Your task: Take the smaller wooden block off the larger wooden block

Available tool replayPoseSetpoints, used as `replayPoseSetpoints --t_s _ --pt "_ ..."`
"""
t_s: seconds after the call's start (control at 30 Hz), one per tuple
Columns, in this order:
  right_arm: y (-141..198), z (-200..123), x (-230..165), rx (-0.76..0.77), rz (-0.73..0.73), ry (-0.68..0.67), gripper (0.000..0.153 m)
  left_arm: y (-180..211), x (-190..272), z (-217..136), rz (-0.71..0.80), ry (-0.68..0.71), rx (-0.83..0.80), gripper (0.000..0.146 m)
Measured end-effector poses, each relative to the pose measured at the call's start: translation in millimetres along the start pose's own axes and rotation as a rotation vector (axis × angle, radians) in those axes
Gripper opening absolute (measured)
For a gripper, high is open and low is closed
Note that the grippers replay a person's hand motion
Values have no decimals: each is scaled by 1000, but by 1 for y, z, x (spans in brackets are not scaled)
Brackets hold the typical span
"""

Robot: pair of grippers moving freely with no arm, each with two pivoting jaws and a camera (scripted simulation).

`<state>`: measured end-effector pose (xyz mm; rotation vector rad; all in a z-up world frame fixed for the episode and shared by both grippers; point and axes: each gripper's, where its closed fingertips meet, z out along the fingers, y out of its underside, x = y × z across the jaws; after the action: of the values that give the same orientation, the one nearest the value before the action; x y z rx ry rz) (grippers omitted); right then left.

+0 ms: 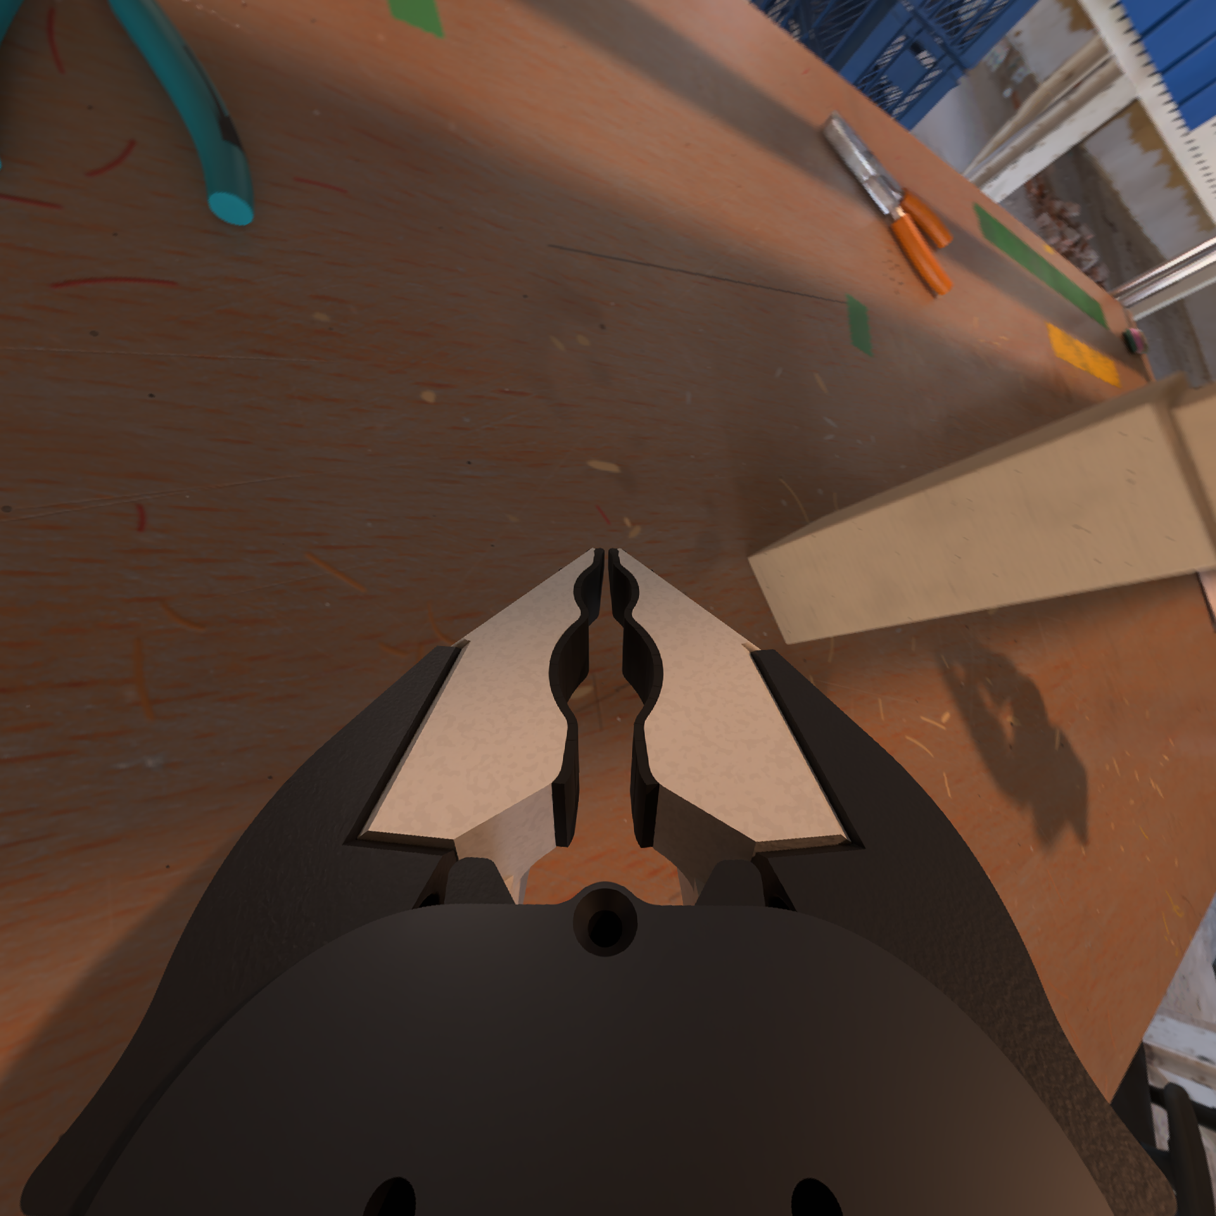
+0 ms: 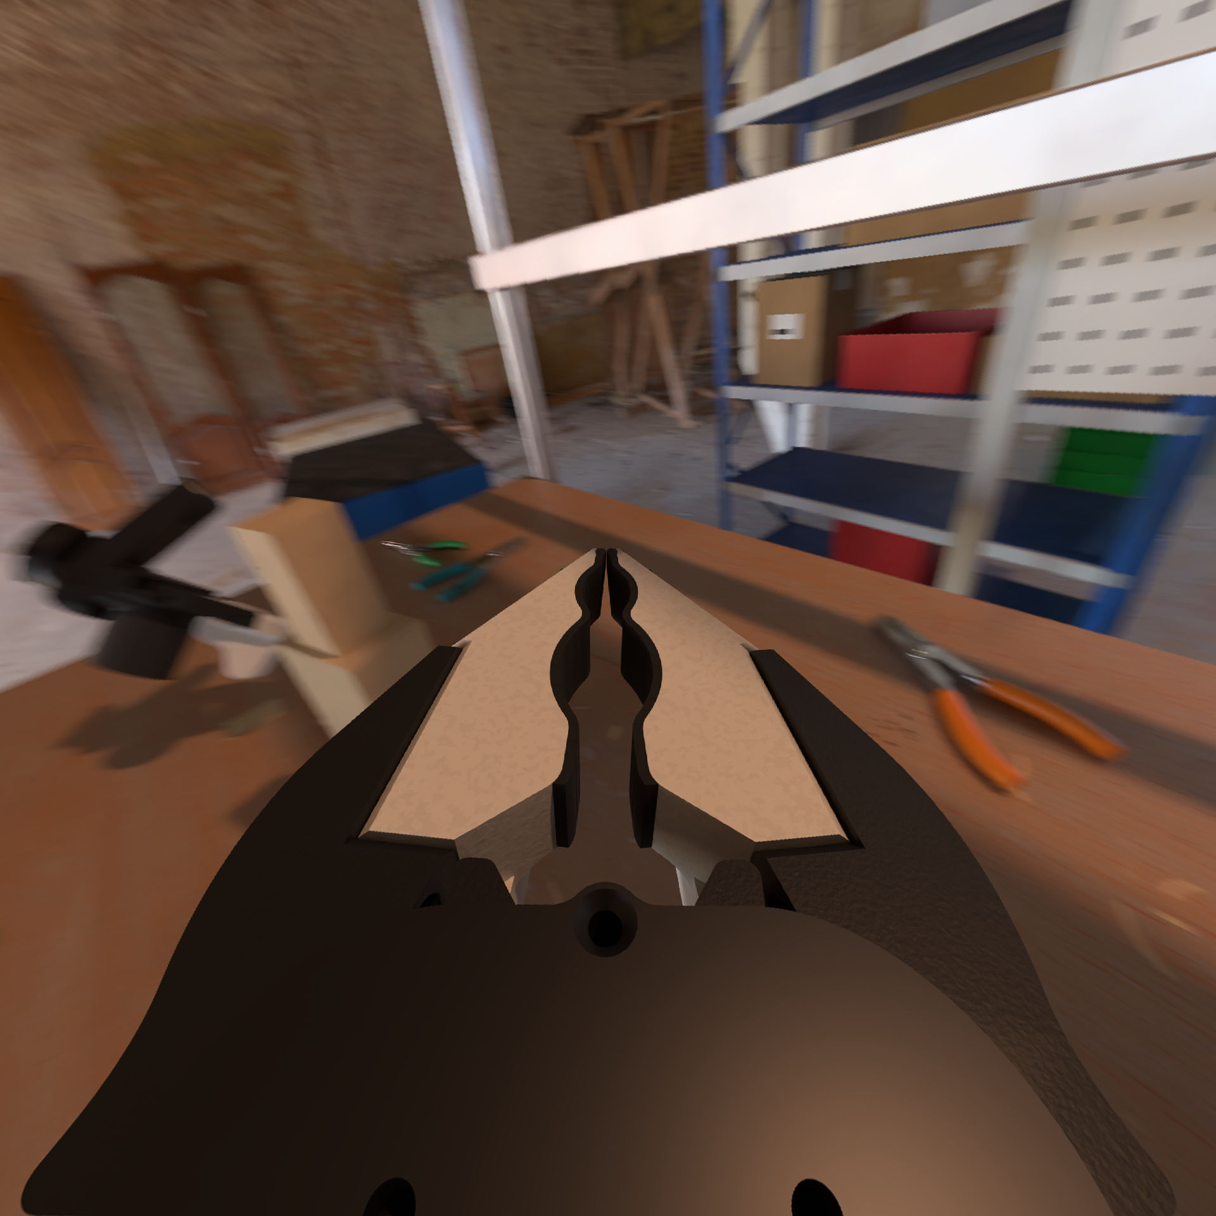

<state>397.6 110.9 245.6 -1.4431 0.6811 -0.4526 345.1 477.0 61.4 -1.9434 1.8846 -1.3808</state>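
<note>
Two pale wooden blocks are stacked on the brown table. In the right wrist view the upper block (image 2: 309, 572) leans tilted on the lower block (image 2: 358, 671), far left of my right gripper (image 2: 605, 553), which is shut and empty. The lower block is partly hidden behind my right gripper's finger. In the left wrist view one long block face (image 1: 987, 526) reaches in from the right, with the other block (image 1: 1201, 428) at the frame edge. My left gripper (image 1: 605, 553) is shut and empty, just left of the block's end. It also shows blurred in the right wrist view (image 2: 131, 592), beside the stack.
Orange-handled pliers (image 1: 914, 230) (image 2: 987, 710) lie near the table's far edge. Teal-handled pliers (image 1: 197, 118) (image 2: 447, 579) and green-handled pliers (image 2: 428, 549) lie beyond the blocks. Green tape marks (image 1: 859, 322) are on the table (image 1: 395, 428). Metal shelving (image 2: 921, 395) stands behind it.
</note>
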Motion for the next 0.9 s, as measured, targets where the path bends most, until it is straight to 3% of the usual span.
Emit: replayPoseSetpoints --t_s 0.1,0.2,0.37,0.43,0.57,0.77,0.9 --pt "17 -1 30 -16 -73 161 0 0 -10 12 -17 -50 -32 1" --pt "33 7 38 -12 -70 220 0 1 -14 20 -20 -115 -56 5" --pt "58 25 27 -2 -6 194 0 -17 -4 16 63 -202 27 50" --pt "65 29 22 1 6 172 0 -31 12 9 133 -184 94 59" --pt "74 30 20 -18 97 120 1 -56 67 -2 266 21 202 59" --pt "79 27 25 -22 161 78 1 -76 168 -19 275 572 296 67" --pt "77 25 23 -17 162 61 1 -70 202 -11 365 701 249 80"
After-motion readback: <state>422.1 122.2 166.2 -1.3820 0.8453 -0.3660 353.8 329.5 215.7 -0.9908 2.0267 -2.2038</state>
